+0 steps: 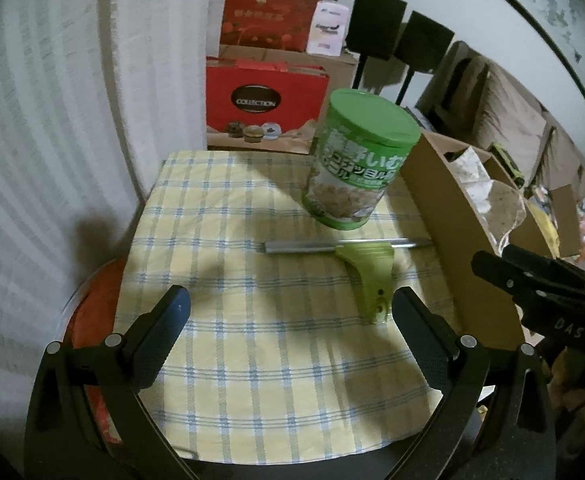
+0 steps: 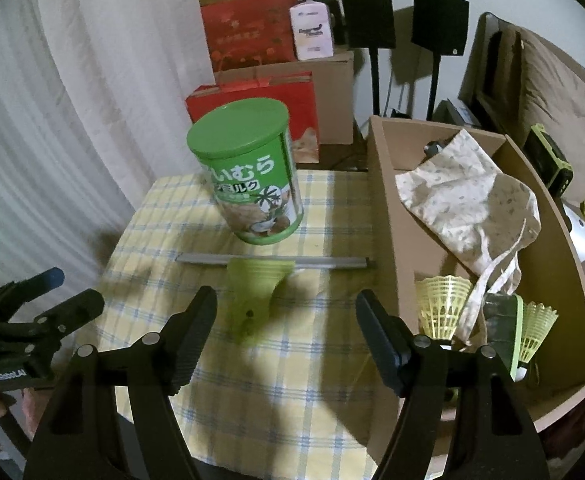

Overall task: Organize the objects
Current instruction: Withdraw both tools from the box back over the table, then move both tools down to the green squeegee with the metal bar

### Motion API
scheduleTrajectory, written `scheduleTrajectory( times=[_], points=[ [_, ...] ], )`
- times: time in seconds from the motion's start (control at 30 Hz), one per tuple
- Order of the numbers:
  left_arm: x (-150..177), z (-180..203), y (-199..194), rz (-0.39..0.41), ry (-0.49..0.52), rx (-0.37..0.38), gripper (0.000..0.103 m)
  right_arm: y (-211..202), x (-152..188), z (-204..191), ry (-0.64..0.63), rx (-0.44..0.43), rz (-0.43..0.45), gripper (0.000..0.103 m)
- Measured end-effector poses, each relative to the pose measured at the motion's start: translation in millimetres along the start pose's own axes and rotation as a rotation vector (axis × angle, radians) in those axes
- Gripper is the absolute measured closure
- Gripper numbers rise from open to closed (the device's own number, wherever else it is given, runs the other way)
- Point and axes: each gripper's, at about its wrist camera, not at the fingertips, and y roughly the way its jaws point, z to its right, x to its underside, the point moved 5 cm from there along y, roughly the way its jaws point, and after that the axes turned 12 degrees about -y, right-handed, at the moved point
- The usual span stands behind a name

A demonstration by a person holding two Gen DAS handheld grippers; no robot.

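In the left wrist view the left gripper [image 1: 290, 312] fills the lower part of the frame, its jaws standing wide with nothing between them but checked cloth. The pale green squeegee [image 1: 370, 276] lies just above its right fingertip, close to it, though contact cannot be made out. The squeegee's grey metal bar [image 1: 344, 245] runs across the middle of the frame, and the green-lidded can [image 1: 358, 160] stands upright just above that bar.

In the right wrist view the right gripper [image 2: 286, 312] also stands spread and empty, low in the frame. The squeegee [image 2: 256, 296] lies between and a little above its two fingertips, nearer the left one, untouched by either. The can [image 2: 248, 172] stands above it at centre. The left gripper [image 2: 44, 296] shows at the lower left edge.

All this rests on a small table under a yellow and blue checked cloth [image 2: 284, 392]. An open cardboard box [image 2: 388, 216] sits against the cloth's right side, holding a patterned cloth bag [image 2: 468, 192] and two yellow shuttlecocks [image 2: 442, 312].

At the upper centre stand red gift boxes [image 2: 248, 32] on cardboard cartons, with two black speakers on stands [image 2: 366, 12] to their right. A white curtain [image 2: 52, 120] covers the left.
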Motion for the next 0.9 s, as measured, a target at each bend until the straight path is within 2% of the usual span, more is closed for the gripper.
scheduleTrajectory(
  times=[0.17, 0.23, 0.3, 0.47, 0.73, 0.9],
  points=[
    [0.0, -12.0, 4.1, 0.003, -0.027, -0.015, 0.002, 9.7, -1.4, -6.8, -0.011, 0.006, -0.015, 0.029],
    [1.0, -16.7, 9.4, -0.006, -0.036, -0.019, 0.002, 14.2, -1.7, -9.1, -0.013, 0.002, -0.017, 0.020],
    [1.9, -20.4, 14.2, -0.016, -0.038, -0.020, 0.002, 19.8, -1.1, -10.9, -0.008, -0.013, -0.023, 0.016],
    [4.6, -29.2, 29.1, -0.060, -0.074, 0.000, 0.002, 38.2, 2.3, -16.0, -0.017, -0.028, -0.059, 0.016],
    [5.0, -32.4, 52.2, -0.084, -0.104, 0.008, 0.002, 70.0, 9.7, -20.3, -0.021, -0.025, -0.102, 0.016],
    [2.8, -24.4, 73.9, -0.128, -0.145, 0.054, 0.002, 88.3, 13.1, -25.6, -0.026, -0.028, -0.107, 0.017]
  ],
)
